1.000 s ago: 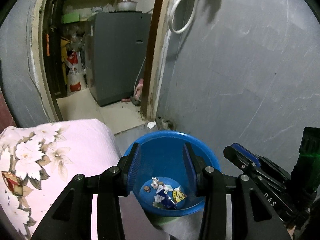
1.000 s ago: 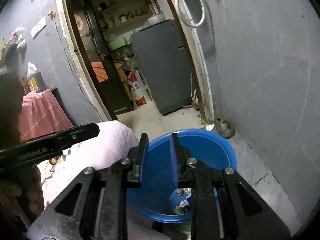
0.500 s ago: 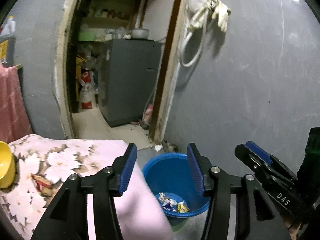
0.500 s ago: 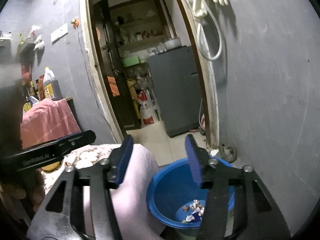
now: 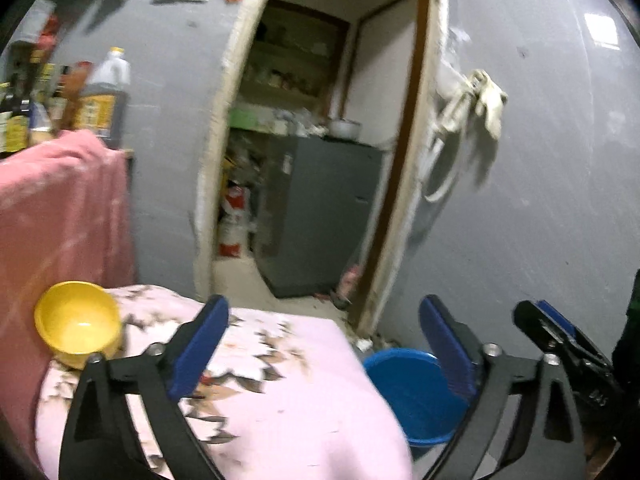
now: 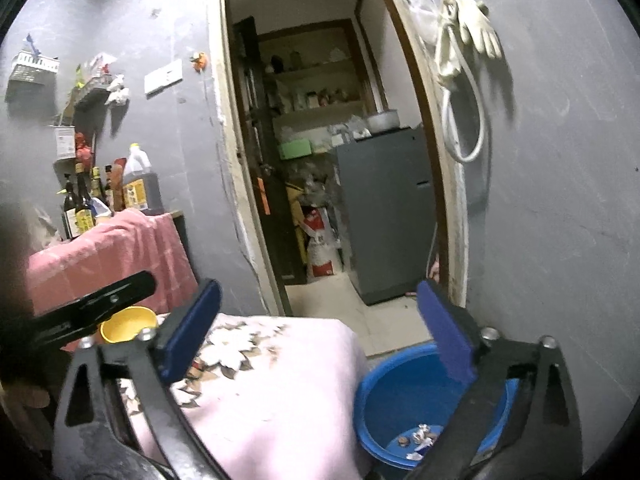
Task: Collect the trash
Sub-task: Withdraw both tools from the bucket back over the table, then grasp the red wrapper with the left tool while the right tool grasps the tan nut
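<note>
Both my left tool and right tool have just been opening, wide and empty; I look for scraps on the floral pink tabletop, keeping the round blue plastic bucket near.

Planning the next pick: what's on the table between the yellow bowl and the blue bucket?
Only the floral pink tablecloth lies between the yellow bowl and the blue bucket; the right wrist view shows no loose scraps there. The bucket stands on the floor past the table's edge.
</note>
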`<state>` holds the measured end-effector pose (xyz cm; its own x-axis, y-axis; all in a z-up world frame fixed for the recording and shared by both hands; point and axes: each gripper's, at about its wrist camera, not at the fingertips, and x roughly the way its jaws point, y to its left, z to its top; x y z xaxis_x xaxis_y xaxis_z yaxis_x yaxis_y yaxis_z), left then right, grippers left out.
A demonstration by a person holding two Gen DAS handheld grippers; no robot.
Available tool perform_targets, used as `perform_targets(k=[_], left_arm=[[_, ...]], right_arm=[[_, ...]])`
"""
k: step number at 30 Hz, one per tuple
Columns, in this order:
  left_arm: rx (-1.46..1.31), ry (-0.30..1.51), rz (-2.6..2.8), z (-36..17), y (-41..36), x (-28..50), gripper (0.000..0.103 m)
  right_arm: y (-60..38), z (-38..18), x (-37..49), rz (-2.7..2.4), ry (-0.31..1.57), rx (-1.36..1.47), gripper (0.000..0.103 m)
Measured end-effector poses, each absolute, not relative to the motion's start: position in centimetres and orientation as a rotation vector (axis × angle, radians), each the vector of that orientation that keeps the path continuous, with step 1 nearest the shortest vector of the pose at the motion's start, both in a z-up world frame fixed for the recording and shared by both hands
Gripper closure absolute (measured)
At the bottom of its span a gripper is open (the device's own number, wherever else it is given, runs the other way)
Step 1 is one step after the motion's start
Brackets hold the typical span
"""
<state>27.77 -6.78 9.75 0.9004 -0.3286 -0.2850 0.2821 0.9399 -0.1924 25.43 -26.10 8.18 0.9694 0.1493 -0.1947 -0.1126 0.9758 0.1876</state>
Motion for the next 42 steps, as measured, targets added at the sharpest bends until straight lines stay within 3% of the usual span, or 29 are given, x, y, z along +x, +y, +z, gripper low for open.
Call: perform_targets(k=[11, 25, 42], left_arm=[[-0.143, 0.223, -0.144, 9.2, 1.0, 24.3, 0.004], [-0.153, 0.225, 0.000, 5.8, 6.9, 23.6, 0.004], [-0.171, 0.433, 0.070, -0.2, 8.8, 29.8, 0.004]], right_arm=[[-19.5, 9.0, 24.4, 0.216, 0.118, 0.135, 0.000], [-12.5, 6.9, 25.7, 0.352, 0.100, 0.024, 0.000], [-8.4, -0.2, 34.6, 0.420, 0.427, -0.088, 0.000]])
